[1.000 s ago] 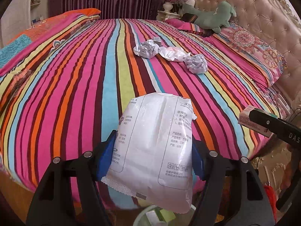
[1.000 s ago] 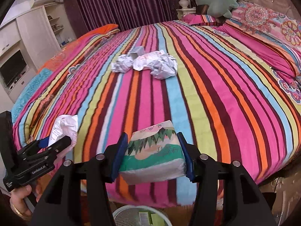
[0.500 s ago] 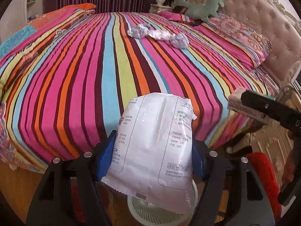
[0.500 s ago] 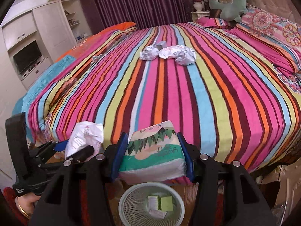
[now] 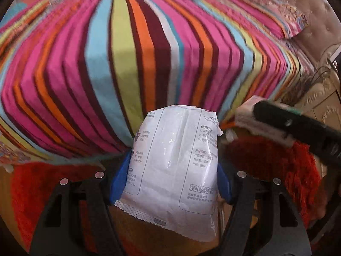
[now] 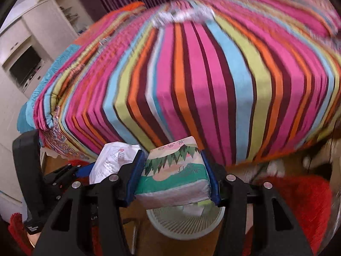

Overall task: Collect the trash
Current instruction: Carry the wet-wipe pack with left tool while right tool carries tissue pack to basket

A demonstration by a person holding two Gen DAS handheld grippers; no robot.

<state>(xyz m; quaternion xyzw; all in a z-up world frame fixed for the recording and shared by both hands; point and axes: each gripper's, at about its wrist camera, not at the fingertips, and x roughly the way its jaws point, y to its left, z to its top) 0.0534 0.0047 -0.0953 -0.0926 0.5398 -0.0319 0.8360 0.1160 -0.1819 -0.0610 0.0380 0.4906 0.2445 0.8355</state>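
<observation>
My left gripper is shut on a white plastic bag printed with black text, held upright between the blue pads. My right gripper is shut on a green and pink tissue pack. Directly under that pack stands a white mesh waste basket on the floor, with scraps inside. The left gripper with its white bag shows at the lower left of the right wrist view. The right gripper's finger and pack show at the right of the left wrist view. Crumpled paper balls lie blurred far up the bed.
A bed with a bright striped cover fills both views, its foot edge just ahead. A red shaggy rug lies on the wooden floor. A white cabinet with a screen stands at left; the padded headboard is at right.
Both grippers have pulled back off the bed and tipped downward, still holding their items. The bed's foot edge, rug and basket have come into view; the paper balls have receded to the top.
</observation>
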